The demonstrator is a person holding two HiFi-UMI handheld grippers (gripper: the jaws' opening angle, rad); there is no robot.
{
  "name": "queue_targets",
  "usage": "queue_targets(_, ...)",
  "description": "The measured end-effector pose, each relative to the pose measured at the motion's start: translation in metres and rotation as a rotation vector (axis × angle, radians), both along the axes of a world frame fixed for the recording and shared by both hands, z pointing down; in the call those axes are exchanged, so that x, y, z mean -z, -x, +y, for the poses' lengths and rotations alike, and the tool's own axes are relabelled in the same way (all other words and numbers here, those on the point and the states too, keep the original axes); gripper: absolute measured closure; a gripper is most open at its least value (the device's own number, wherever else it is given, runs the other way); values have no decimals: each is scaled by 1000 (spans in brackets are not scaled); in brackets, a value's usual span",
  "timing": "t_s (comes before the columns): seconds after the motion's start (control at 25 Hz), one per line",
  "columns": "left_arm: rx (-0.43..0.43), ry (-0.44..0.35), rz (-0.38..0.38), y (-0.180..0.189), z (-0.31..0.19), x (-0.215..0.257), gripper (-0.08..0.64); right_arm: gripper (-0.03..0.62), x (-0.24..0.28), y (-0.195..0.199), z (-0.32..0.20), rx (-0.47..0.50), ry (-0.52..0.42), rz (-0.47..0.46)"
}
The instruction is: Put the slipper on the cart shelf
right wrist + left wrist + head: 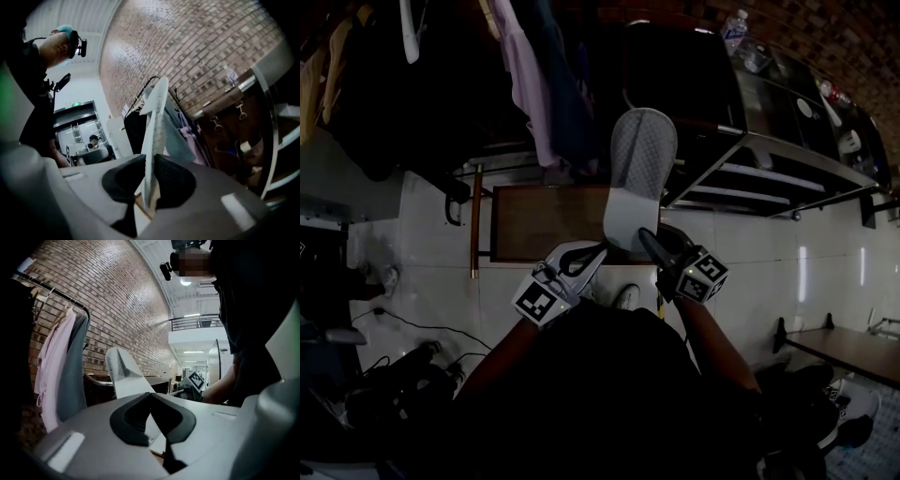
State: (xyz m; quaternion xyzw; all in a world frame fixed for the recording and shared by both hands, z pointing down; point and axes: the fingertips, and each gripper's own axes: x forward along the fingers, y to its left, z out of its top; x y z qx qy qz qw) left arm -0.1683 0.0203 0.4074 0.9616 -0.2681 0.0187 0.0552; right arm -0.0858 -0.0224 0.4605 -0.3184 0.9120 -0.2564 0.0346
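the grey slipper stood upright in mid-air, sole toward the head view, its rounded end up and its lower end caught in the right gripper. in the right gripper view the slipper showed edge-on, a thin pale blade rising between the two dark pads, which were pressed against it from both sides. the left gripper sat just beside the slipper's lower left edge; its own view showed the jaw tips meeting with nothing gripped between them, and the slipper rising just beyond the left jaw.

below the slipper lay a brown wooden tabletop on a white tiled floor. the metal cart stood to the right, its slatted shelf apart from the slipper, and a water bottle rested on its top. the slipper was off the cart, held in front of its left end.

behind hung a row of clothes, among them a pale pink garment, seen again in the left gripper view beside a grey one against a brick wall.
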Motion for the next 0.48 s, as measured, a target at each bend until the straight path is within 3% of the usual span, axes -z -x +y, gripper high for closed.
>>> queue_targets(0.2, 12, -23, 10, 0, -9, 17, 560, 532, 50, 6, 0, -20, -171, 76)
queue_targets(0.36, 31, -32, 6, 2, -19, 26, 560, 532, 69, 11, 1, -21, -263, 126)
queue_targets(0.48, 30, -62, -38, 1, -24, 23, 560, 532, 77, 11, -1, -37, -294, 135)
